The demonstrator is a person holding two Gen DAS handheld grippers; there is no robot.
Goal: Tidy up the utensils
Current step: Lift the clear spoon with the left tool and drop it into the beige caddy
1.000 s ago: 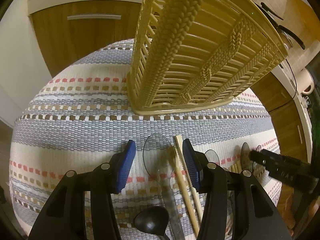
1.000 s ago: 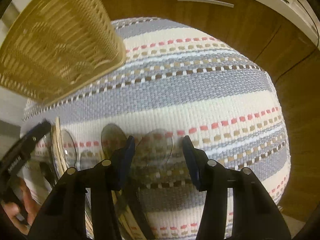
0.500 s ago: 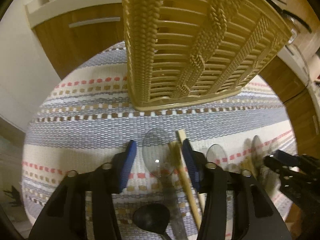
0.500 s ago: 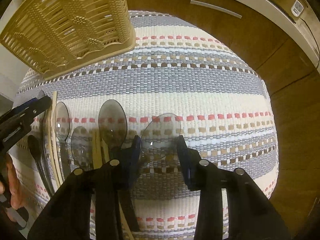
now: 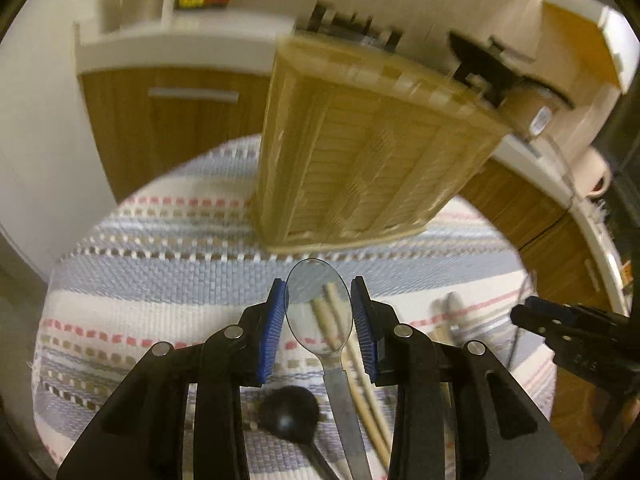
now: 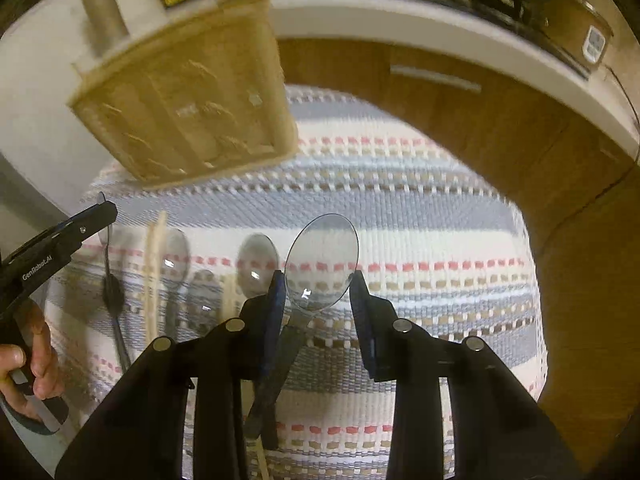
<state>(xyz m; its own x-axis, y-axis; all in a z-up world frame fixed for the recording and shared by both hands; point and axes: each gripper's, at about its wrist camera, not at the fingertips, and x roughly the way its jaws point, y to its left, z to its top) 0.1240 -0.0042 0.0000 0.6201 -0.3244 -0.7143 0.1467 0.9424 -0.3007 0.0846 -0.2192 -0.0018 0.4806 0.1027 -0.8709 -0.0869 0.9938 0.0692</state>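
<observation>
1. Left gripper (image 5: 319, 322): blue-padded fingers (image 5: 273, 330) closed in against the bowl of a clear, smoke-tinted plastic spoon (image 5: 318, 308), gripping it by both edges. Bowl pointed away from the camera; handle ran back under the gripper.
2. Right gripper (image 6: 319, 312): pads clamped on the bowl of a second clear tinted plastic spoon (image 6: 322, 262), bowl tilted up and to the right, handle angling down-left beneath the left finger.
3. Both spoons appeared raised off the striped woven mat (image 5: 160, 276) of grey, cream, red and tan bands.
4. On the mat below the left gripper: a pair of pale wooden chopsticks (image 5: 360, 368), seen partly through the held spoon, and a small black ladle-shaped spoon (image 5: 289, 416).
5. Right-wrist view showed more clear spoons (image 6: 258, 264) and chopsticks lying in a row on the mat, left of the held spoon.
6. Tan woven-pattern plastic basket (image 5: 360, 152) stood at the mat's far side, blurred in both views.
7. Wooden cabinet fronts (image 6: 460, 120) behind.
</observation>
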